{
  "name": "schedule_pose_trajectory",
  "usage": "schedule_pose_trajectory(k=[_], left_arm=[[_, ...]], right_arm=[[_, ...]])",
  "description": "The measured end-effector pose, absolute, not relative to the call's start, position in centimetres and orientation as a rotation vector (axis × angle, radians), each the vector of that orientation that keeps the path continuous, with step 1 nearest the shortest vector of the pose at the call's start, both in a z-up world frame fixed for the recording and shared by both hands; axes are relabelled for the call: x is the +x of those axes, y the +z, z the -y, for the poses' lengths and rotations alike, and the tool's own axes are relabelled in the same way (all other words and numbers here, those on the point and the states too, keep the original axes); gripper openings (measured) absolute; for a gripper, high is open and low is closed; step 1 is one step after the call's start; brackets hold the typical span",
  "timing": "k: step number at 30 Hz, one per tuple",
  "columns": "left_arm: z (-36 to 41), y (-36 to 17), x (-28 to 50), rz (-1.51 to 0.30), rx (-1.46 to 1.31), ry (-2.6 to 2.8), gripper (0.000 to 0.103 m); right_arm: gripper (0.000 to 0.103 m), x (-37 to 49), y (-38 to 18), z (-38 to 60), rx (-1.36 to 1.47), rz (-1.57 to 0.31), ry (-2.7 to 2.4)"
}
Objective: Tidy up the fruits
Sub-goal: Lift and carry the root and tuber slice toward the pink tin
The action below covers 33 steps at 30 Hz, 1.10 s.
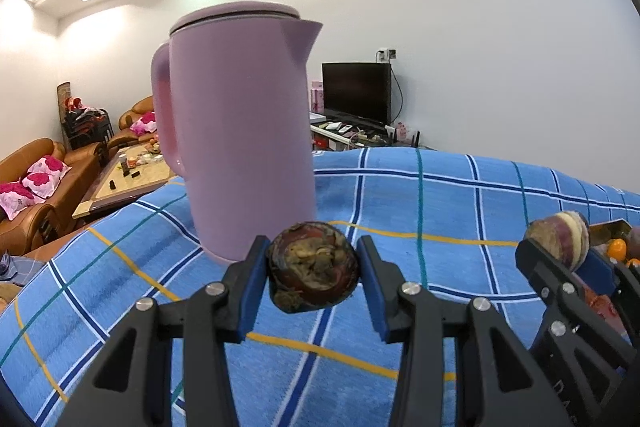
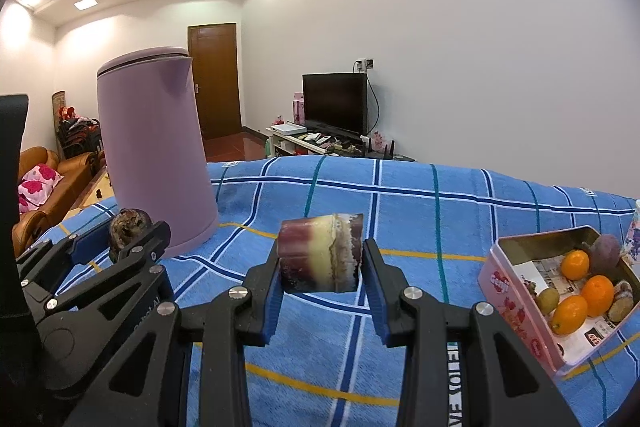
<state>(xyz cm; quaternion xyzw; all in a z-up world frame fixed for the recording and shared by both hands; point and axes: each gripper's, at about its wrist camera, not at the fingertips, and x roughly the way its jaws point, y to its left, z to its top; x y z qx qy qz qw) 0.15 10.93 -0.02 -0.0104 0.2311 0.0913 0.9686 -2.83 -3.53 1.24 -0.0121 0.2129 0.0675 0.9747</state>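
Observation:
My left gripper (image 1: pixel 313 269) is shut on a round dark brown fruit (image 1: pixel 312 267) held above the blue checked cloth (image 1: pixel 440 195), just in front of the pink kettle (image 1: pixel 240 131). My right gripper (image 2: pixel 320 261) is shut on a short piece of purple and yellow sugarcane (image 2: pixel 320 253). That piece of sugarcane (image 1: pixel 560 241) also shows at the right edge of the left wrist view. From the right wrist view, the left gripper (image 2: pixel 124 239) with its brown fruit (image 2: pixel 130 225) sits at the left. A pink tin box (image 2: pixel 532 307) at the right holds several oranges (image 2: pixel 596 295) and other fruits.
The pink kettle (image 2: pixel 156 151) stands on the cloth at the left. Beyond the table are a TV (image 2: pixel 335 103) on a low stand, a wooden door (image 2: pixel 214 79), brown sofas (image 1: pixel 40 187) and a coffee table (image 1: pixel 128 179).

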Motion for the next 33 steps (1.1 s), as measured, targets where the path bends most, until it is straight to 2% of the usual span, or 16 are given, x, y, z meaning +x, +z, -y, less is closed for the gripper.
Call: schedule_pose_trajectory(k=[33], left_arm=[[-2.7, 0.0, -1.8, -0.478, 0.040, 0.064, 0.046]], right_arm=[[0.039, -5.6, 1.4, 11.2, -0.028, -0.427, 0.067]])
